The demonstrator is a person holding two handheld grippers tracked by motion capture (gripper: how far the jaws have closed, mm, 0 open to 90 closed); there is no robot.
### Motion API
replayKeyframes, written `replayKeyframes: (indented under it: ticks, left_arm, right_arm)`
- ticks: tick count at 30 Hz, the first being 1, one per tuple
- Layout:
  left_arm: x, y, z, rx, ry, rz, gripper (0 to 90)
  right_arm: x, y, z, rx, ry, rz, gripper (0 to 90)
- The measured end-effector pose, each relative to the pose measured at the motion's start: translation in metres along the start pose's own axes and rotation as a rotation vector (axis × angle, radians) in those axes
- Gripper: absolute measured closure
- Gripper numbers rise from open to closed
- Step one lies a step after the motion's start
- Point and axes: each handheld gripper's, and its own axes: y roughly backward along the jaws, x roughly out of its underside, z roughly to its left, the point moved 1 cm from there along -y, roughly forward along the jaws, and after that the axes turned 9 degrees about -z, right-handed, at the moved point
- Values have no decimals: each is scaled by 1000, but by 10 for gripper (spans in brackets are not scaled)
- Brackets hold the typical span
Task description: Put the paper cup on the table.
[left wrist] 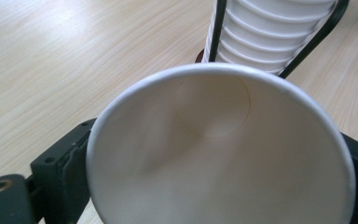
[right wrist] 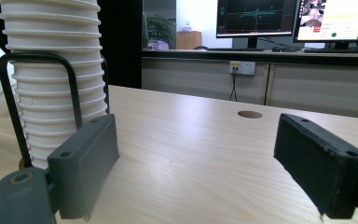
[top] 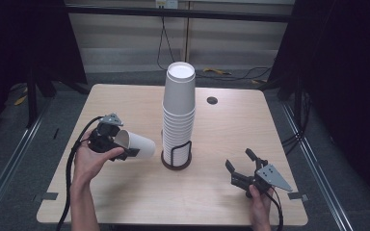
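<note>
High view, tapered paper cup, ribbed cup stack

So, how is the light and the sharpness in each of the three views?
High view: table evenly lit, dark curtains at both sides, slightly soft. Left gripper view: cup fills the near field, a bit blurred, with soft shadow inside. Right gripper view: jaws blurred, stack brightly lit, monitors behind glow bright.

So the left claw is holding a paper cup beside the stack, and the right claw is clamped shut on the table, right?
Not quite. The right claw is open, with nothing between its jaws, as the right gripper view shows. The left claw does hold a paper cup beside the stack.
</note>
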Motion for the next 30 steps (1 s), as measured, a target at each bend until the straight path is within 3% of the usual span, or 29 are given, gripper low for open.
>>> replayKeyframes:
  ticks: [7,9,10,12,16,30]
  left_arm:
    - [-7,-9,10,-18,-26,83,69]
    - [-10,-12,10,-11,-14,87,68]
    - [-11,-13,12,-11,-42,116,68]
    - [-14,-14,13,-25,-42,143,67]
    - [-19,-18,16,-42,-85,224,65]
    - [-24,-33,22,-59,-103,372,60]
  right_arm:
    - [0,0,0,-2,-1,-1,135]
    - [0,0,0,-2,-1,0,135]
    - [0,0,0,-2,-2,0,135]
    - [0,0,0,-2,-1,-1,135]
    - [0,0,0,-2,-2,0,135]
    - [0,0,0,-2,-2,0,135]
